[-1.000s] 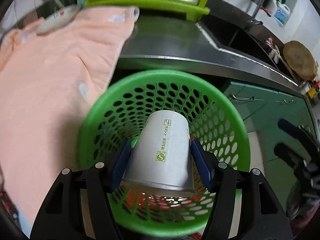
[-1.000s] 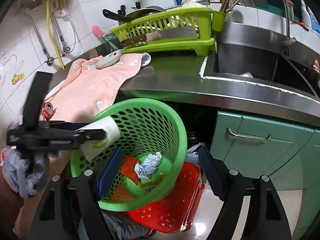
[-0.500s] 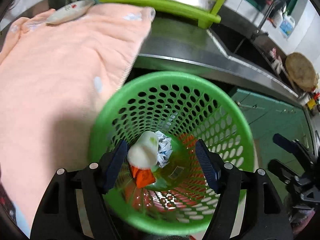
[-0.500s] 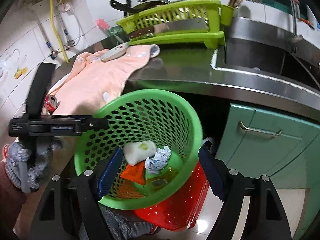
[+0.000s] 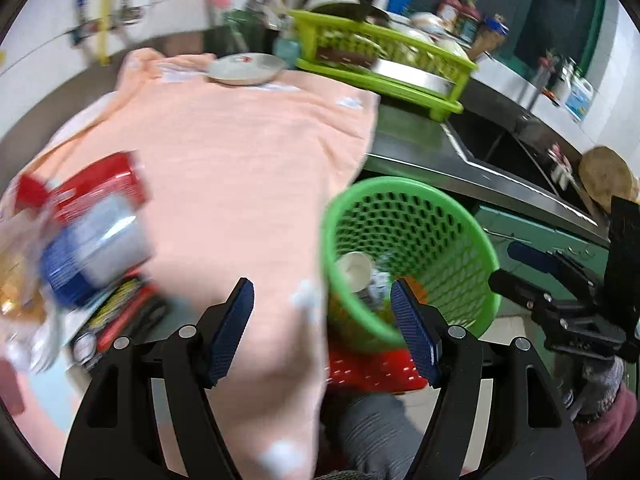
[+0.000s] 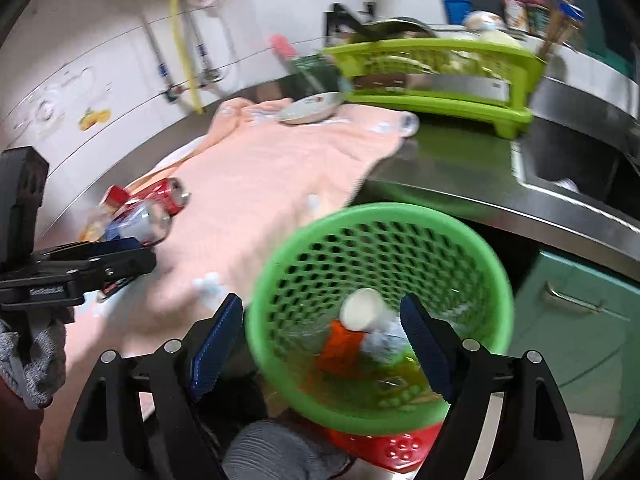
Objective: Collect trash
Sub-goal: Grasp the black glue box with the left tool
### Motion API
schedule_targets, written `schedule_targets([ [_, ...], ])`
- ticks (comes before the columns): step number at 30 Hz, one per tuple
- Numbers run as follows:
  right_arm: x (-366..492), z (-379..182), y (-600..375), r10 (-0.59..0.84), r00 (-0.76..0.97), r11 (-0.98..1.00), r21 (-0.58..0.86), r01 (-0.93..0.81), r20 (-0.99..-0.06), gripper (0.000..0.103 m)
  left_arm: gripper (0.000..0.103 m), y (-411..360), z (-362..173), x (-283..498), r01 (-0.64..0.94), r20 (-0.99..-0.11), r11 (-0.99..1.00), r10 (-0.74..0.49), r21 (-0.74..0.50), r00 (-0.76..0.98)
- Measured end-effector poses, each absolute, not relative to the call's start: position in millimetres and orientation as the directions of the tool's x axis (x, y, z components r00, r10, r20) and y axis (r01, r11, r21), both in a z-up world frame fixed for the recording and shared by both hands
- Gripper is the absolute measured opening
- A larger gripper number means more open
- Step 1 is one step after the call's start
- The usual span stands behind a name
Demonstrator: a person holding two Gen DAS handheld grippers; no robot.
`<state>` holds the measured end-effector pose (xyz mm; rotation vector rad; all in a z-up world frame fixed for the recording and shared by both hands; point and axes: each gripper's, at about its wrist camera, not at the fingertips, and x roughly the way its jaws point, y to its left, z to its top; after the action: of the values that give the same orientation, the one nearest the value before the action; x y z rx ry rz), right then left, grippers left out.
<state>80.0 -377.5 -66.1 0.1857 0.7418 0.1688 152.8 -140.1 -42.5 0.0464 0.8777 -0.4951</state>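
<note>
Right of the left gripper [image 5: 322, 330], its jaws apart and empty, the paper cup [image 5: 354, 270] lies in the green basket [image 5: 436, 208]. Right gripper [image 6: 320, 338] gapes too (empty). Next, presumably: the cans [image 6: 154, 216] lying off to its left.

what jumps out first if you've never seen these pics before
The bright green basket below the counter edge, holding a white cup and crumpled scraps. Next, the wide pink towel spread over the counter, with red and silver cans lying at its left end. Behind, a lime dish rack sits by the sink.
</note>
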Motion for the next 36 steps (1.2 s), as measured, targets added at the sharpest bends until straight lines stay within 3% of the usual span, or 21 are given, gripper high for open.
schedule_targets([
  [11,97.9,-52.3,-294.9,0.335,0.693,0.942,0.233,-0.24,-0.639,0.08,0.074,-34.8,-62.8,151.3,0.33,-0.775,0.942,-0.25,-0.056,0.58],
  [36,127.3,-77.9,-271.0,0.377,0.637,0.926,0.247,-0.287,-0.673,0.08,0.074,-26.8,-102.4,196.6,0.365,-0.831,0.93,-0.167,0.046,0.531],
])
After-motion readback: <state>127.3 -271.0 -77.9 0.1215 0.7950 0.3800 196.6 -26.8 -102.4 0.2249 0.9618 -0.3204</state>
